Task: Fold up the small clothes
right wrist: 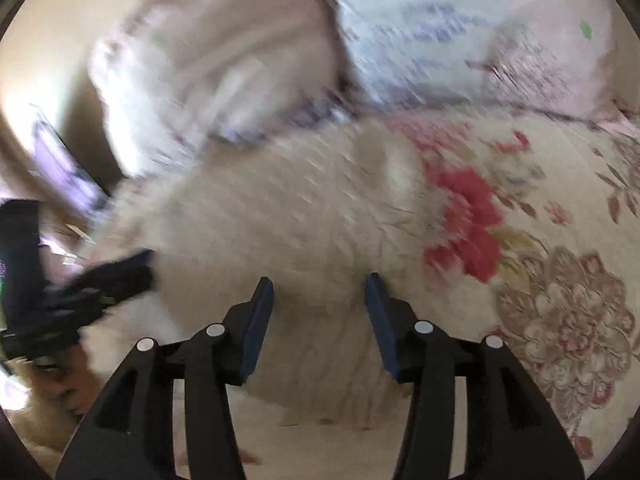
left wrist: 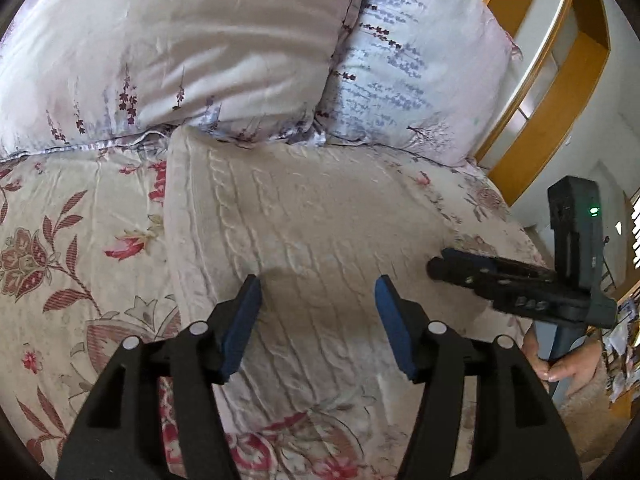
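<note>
sweater (left wrist: 304, 216) – long axis toward pillows (left wrist: 168, 48) (flat on bed) | both grippers' fingers apart – holding nothing

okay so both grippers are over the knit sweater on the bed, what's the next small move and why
Probably lower the left gripper onto the near edge of the sweater and pinch it. Both it and the right gripper are open with nothing between the fingers, and the sweater lies flat on the bedspread, seemingly part folded, with its far edge against the pillows.
</note>
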{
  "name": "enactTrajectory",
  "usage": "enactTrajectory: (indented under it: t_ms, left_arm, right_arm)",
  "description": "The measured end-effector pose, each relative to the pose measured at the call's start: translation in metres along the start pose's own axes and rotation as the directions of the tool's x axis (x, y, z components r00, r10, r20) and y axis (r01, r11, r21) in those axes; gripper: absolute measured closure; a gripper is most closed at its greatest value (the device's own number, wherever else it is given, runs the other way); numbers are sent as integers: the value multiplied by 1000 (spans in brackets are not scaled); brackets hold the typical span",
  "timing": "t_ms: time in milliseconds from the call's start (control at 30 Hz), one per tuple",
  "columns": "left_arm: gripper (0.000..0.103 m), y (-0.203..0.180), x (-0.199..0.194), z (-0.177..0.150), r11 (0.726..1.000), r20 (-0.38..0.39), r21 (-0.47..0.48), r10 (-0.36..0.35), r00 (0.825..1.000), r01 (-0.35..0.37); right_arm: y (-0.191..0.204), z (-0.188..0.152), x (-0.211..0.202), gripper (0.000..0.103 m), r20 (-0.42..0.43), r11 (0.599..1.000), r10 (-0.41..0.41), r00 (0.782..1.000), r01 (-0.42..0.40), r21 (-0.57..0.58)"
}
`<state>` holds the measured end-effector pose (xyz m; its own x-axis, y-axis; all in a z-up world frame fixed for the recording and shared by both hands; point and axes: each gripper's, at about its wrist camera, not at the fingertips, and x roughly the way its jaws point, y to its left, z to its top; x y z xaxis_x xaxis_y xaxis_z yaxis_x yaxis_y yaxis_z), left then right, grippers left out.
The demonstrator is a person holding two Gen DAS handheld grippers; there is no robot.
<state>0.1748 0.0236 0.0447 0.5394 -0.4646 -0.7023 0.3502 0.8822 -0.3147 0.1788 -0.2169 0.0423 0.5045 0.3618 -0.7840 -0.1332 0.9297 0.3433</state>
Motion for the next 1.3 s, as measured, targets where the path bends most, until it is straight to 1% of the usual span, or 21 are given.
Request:
enactTrajectory:
  t_ms: [67, 200, 233, 267, 300, 333, 367, 400, 433, 500, 533, 567, 633, 700, 800, 833, 867, 967, 1100, 1167, 1300]
  left_arm:
    - [49, 0, 3, -2, 1000, 15, 11, 23, 1000, -23]
    - [48, -3, -5, -7, 1000, 56, 4, 26, 998, -26]
    - [44, -3, -12, -10, 1000, 73, 4, 20, 997, -21]
    - [36, -4, -16, -10, 1000, 84, 4, 19, 996, -19]
    - [30, -5, -22, -13, 999, 105, 4, 31, 994, -32]
    - [21, -7, -29, -15, 997, 129, 7, 74, 989, -75]
    - [15, -8, -34, -18, 993, 148, 11, 111, 983, -114]
    - [12, -9, -42, -22, 986, 173, 12, 159, 972, -164]
    - [7, -10, -44, -23, 982, 186, 7, 186, 965, -191]
    - [4, -10, -54, -29, 974, 208, -4, 222, 953, -226]
    - [2, -10, -58, -33, 970, 212, -9, 240, 947, -244]
    - [2, -9, -61, -37, 963, 210, -15, 265, 941, -268]
    - [2, -9, -65, -45, 947, 193, -22, 318, 928, -320]
    - [2, -7, -64, -52, 934, 160, -39, 358, 920, -356]
    - [2, -2, -58, -63, 934, 94, -65, 356, 930, -351]
    - [2, -1, -56, -67, 932, 74, -70, 359, 930, -355]
    - [2, -2, -52, -70, 926, 48, -68, 375, 926, -371]
    - [2, -8, -42, -77, 911, 10, -41, 411, 912, -410]
    - [2, -17, -29, -82, 905, -29, -9, 426, 904, -426]
    - [2, -17, -22, -84, 897, -55, -7, 440, 896, -441]
    - [2, -14, -14, -87, 898, -96, -14, 436, 895, -439]
  right_arm:
    - [-4, 2, 4, 51, 10, 1000, 5, 1000, -5, 29]
    - [-4, -4, -8, 50, 43, 999, 1, 999, -2, 38]
    - [-2, -7, -13, 46, 60, 1000, -6, 998, 4, 31]
    - [-1, -9, -19, 43, 77, 1000, -12, 997, 10, 28]
    - [0, -12, -25, 35, 92, 1000, -18, 996, 16, 25]
    - [1, -14, -30, 25, 110, 999, -40, 993, 38, 24]
    - [2, -17, -36, 19, 133, 997, -80, 988, 78, 23]
    - [3, -20, -42, 12, 156, 993, -115, 981, 113, 20]
    - [3, -22, -45, 9, 171, 991, -135, 976, 134, 18]
    - [4, -29, -54, 8, 205, 984, -175, 963, 175, 16]
    - [5, -33, -58, 1, 215, 981, -195, 957, 196, 18]
    - [5, -36, -61, 1, 230, 974, -224, 947, 224, 24]
    - [6, -42, -64, 1, 246, 962, -271, 930, 272, 31]
    - [8, -48, -63, 1, 233, 952, -304, 924, 305, 34]
    - [12, -60, -55, 1, 186, 959, -281, 942, 282, 21]
    - [14, -63, -51, 1, 169, 960, -278, 946, 279, 16]
    - [17, -67, -46, 1, 154, 959, -281, 947, 284, 5]
    - [26, -74, -35, 1, 121, 952, -300, 946, 304, -19]
    - [33, -80, -25, 1, 84, 954, -294, 952, 297, -33]
    - [35, -81, -22, 1, 68, 954, -296, 953, 299, -39]
    - [37, -83, -16, 1, 46, 948, -311, 949, 314, -51]
